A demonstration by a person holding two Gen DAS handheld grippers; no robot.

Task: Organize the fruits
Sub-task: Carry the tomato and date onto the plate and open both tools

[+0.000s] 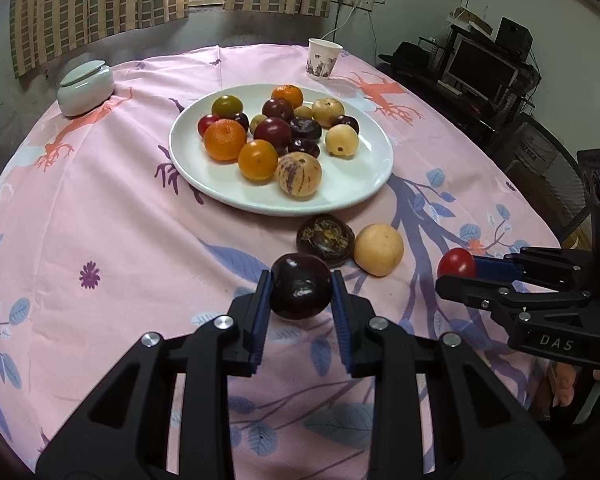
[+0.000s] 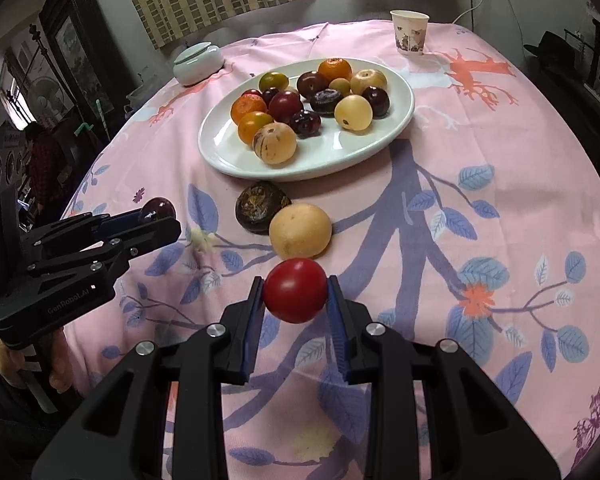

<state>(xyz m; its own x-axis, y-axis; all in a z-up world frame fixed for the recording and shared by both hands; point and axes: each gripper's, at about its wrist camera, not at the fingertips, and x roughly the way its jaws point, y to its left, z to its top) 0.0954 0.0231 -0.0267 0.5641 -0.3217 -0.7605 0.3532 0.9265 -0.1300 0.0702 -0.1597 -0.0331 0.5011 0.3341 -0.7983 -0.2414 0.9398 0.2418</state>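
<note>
My left gripper (image 1: pixel 301 288) is shut on a dark purple fruit (image 1: pixel 301 286), held above the pink cloth near the table's front; it also shows at the left of the right wrist view (image 2: pixel 158 216). My right gripper (image 2: pixel 295 292) is shut on a red fruit (image 2: pixel 295 289), seen at the right in the left wrist view (image 1: pixel 457 263). A white plate (image 1: pixel 340 192) holds several oranges, plums and yellow fruits. A wrinkled dark fruit (image 1: pixel 325 239) and a yellow fruit (image 1: pixel 378 249) lie on the cloth just in front of the plate.
A paper cup (image 1: pixel 323 59) stands at the far edge of the table and a pale lidded jar (image 1: pixel 85 88) at the far left. A desk with a monitor (image 1: pixel 482 70) stands off the table's right side. A chair (image 1: pixel 540 168) is close by.
</note>
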